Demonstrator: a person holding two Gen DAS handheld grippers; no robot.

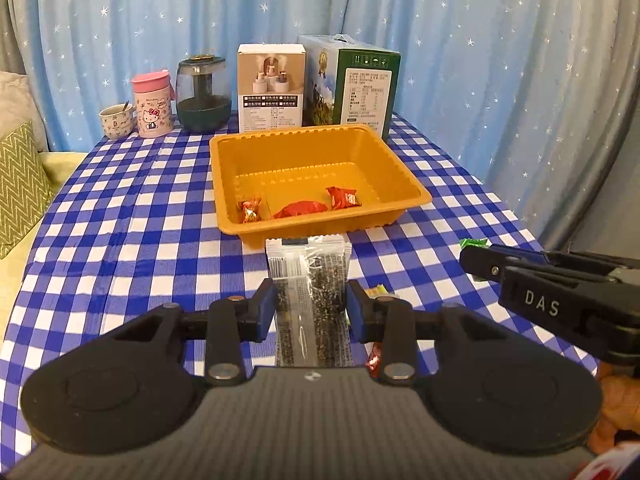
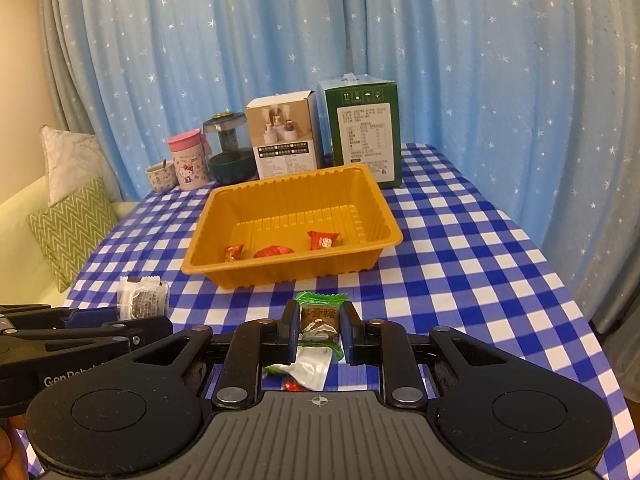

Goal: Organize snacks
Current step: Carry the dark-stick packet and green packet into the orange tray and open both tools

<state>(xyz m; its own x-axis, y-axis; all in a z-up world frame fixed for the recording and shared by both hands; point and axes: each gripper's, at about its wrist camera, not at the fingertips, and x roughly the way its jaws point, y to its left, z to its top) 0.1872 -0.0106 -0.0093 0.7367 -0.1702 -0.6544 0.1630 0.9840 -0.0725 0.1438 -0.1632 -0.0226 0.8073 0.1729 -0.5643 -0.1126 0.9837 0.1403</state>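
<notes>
An orange tray [image 1: 404,178] [image 2: 376,204] stands mid-table with three red-wrapped candies in it: one at the left [image 1: 250,209], a long one [image 1: 300,209] and a square one [image 1: 343,197]. My left gripper [image 1: 311,300] is shut on a clear and white sesame snack bar [image 1: 308,280], held above the cloth just before the tray. My right gripper [image 2: 319,330] is shut on a green-wrapped candy [image 2: 320,316]. In the right wrist view the left gripper [image 2: 132,320] and its sesame bar [image 2: 142,298] show at the left edge. The right gripper [image 1: 476,264] enters the left wrist view from the right.
Along the back of the blue checked table [image 1: 120,208] stand a small cup [image 1: 116,120], a pink mug [image 1: 154,106], a dark glass jar [image 1: 204,96], a white box [image 1: 272,88] and a green box [image 1: 360,88]. Small loose wrappers [image 1: 378,291] lie under the left gripper. Cushions [image 2: 72,224] lie left.
</notes>
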